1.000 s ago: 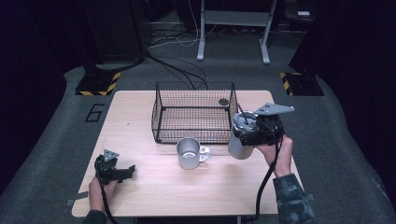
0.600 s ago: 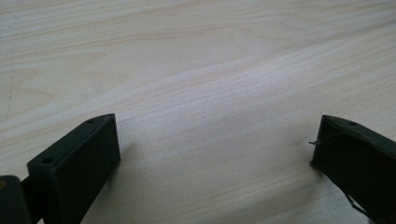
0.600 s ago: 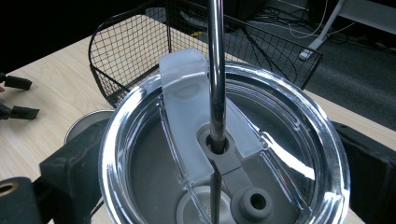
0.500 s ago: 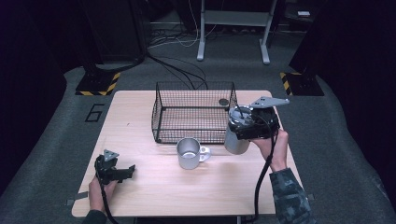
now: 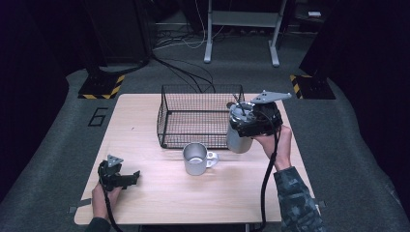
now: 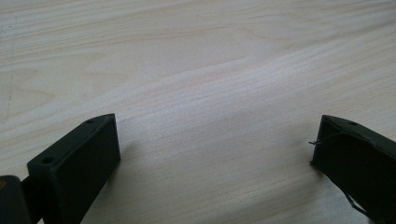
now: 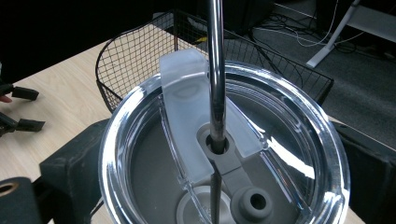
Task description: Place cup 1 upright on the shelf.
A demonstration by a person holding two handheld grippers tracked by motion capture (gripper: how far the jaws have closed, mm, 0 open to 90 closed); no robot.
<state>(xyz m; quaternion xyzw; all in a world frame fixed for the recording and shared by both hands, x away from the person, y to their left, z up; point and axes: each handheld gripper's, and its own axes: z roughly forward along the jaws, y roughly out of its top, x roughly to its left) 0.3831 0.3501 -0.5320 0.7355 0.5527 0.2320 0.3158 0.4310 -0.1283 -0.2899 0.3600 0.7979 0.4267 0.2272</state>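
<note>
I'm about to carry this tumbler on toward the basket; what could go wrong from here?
The tumbler hangs in the right gripper near the wire basket rim, so it may clip the wire. Its metal straw sticks up and could snag. The mug stands close below and could be knocked.

Steel tumbler (image 5: 238, 139), clear lid, metal straw (image 7: 215, 70); seemingly lifted beside wire basket (image 5: 193, 116).
</note>
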